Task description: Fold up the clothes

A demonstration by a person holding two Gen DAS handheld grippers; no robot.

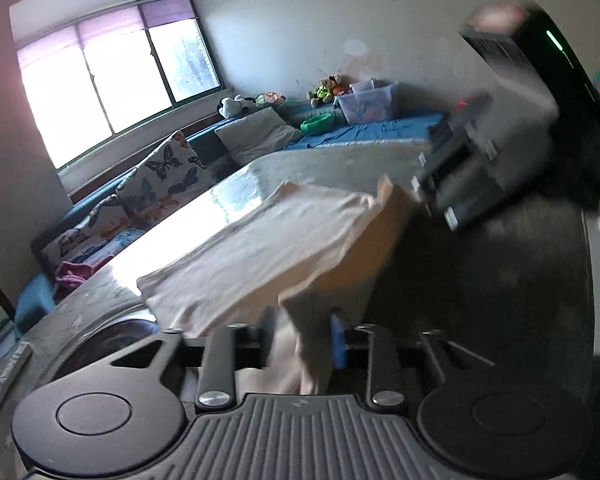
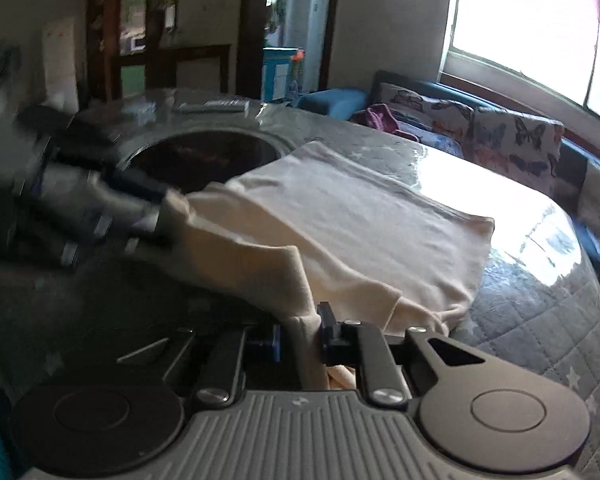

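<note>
My left gripper (image 1: pixel 304 340) pinches a corner of the cream shirt (image 1: pixel 260 248); my right gripper (image 2: pixel 300 336) is clamped on another corner. The rest lies flat on the counter (image 2: pixel 532 304), toward twelve o'clock.

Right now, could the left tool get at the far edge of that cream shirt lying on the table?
Probably not yet: the left tool is itself pinching a near corner of the cream shirt, so it would have to release first.

Black ribbed left gripper (image 1: pixel 304 340) and right gripper (image 2: pixel 300 336), silver screws, blue-padded jaws.
</note>
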